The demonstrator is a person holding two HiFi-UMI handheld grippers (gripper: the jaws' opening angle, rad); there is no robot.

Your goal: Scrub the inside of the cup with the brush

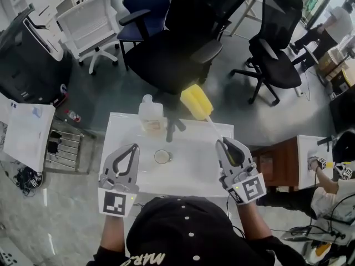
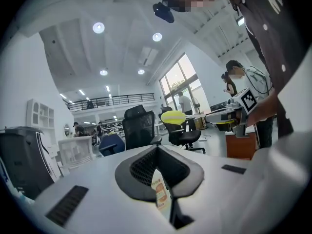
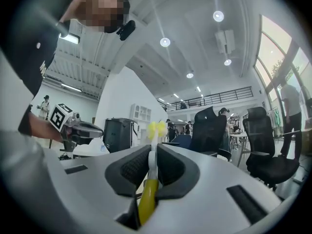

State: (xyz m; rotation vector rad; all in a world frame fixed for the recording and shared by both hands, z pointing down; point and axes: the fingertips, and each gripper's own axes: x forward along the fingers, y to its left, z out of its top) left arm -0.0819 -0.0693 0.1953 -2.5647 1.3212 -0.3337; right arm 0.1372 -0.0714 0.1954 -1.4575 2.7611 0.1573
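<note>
So the biggest thing down there was the white table (image 1: 194, 173), with a black office chair (image 1: 183, 43) parked just past its far edge.

Both grippers hung over the near side of the table, pointing away from the person. The left gripper (image 1: 133, 148) (image 2: 158, 152) had its jaws pinched together with nothing in them. All you could see through the slit in its own view was a sliver of an orange and white label further off. The right gripper (image 1: 222, 144) (image 3: 152, 152) was clamped on the brush (image 1: 197, 102) (image 3: 147, 196), with its pads squeezing the thin white stem and the yellow handle running back between the jaws. The brush's fat yellow sponge head stuck out beyond the far edge of the table, up in the air and touching nothing.

A translucent plastic bottle (image 1: 151, 115) stood at the far side of the table. The cup (image 1: 162, 157) sat upright on the tabletop between the two grippers, a bit closer to the left one, and neither gripper nor the brush was touching it.
</note>
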